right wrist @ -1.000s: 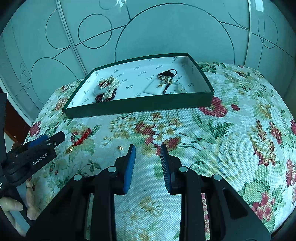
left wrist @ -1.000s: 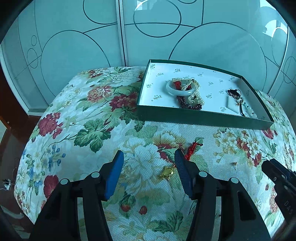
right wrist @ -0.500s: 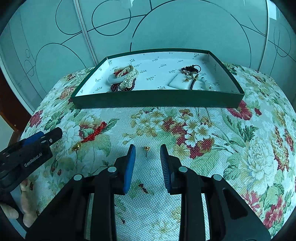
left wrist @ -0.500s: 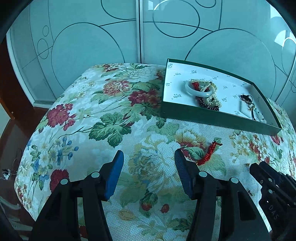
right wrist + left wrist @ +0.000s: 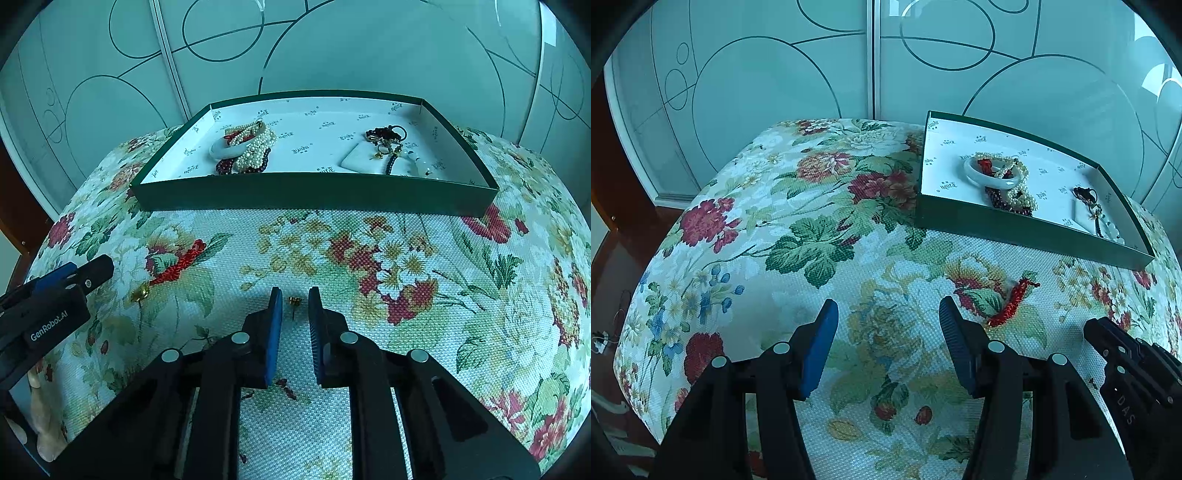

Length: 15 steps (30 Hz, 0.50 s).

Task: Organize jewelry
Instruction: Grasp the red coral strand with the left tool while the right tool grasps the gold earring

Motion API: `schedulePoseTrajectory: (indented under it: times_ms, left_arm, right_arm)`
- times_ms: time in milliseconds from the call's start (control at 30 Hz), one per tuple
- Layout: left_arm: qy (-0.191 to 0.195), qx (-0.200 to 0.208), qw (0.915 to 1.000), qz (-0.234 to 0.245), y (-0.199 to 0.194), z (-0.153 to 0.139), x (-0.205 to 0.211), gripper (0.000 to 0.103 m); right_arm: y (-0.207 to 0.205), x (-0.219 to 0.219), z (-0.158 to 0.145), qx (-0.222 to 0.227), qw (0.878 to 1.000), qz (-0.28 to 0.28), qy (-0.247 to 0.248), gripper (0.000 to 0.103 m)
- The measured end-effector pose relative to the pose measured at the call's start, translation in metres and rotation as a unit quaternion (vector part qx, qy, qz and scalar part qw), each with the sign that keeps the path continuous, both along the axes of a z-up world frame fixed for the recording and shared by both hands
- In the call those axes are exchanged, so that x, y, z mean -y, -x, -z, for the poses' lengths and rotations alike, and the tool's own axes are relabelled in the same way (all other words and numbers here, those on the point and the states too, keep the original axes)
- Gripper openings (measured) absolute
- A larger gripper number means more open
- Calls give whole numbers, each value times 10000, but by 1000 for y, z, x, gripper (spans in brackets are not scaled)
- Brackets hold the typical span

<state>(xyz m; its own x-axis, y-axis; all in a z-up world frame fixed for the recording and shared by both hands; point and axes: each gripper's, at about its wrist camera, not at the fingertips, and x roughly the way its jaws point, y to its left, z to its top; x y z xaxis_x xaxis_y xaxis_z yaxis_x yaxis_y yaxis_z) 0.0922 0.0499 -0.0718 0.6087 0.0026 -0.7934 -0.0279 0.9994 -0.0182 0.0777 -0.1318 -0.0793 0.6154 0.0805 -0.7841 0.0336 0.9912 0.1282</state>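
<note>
Here, tiny gold stud (image 5: 293,301), woven floral cloth (image 5: 424,314)

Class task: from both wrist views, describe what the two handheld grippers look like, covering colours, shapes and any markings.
Both are matte black plastic with angular linkage arms and round silver pivot pins. Each finger ends in a flat blue pad, ribbed on its inner face. The left gripper reads "GenRobot.AI" in white on its side; the right gripper shows the letters "DAS". No cables or sleeves show.

Dark green tray (image 5: 314,192), white lining; floral cloth (image 5: 424,266) — reds, greens; red cord charm (image 5: 177,267); perhaps gold stud (image 5: 294,301).
</note>
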Motion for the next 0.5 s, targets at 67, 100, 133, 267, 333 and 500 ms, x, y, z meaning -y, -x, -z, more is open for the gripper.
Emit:
schedulePoseTrajectory:
  times_ms: [67, 100, 133, 267, 333, 500]
  left_arm:
    - [1, -3, 10000, 4, 0, 1, 1, 57]
    - [-4, -5, 10000, 8, 0, 1, 1, 57]
    - [-6, -6, 10000, 12, 0, 1, 2, 57]
    - [-3, -18, 10000, 25, 0, 2, 2, 57]
    - [5, -19, 10000, 31, 0, 1, 3, 57]
    - [-10, 15, 9999, 142, 1, -1, 10, 57]
  right_arm:
    - [0, 0, 1, 14, 10000, -8, 28, 7]
    - [1, 1, 1, 23, 10000, -12, 24, 7]
    - [1, 1, 1, 29, 10000, -17, 26, 6]
    - [2, 2, 1, 28, 10000, -23, -6, 6]
    - [4, 4, -1, 40, 10000, -5, -23, 6]
    - [7, 13, -4, 73, 9999, 71, -40, 6]
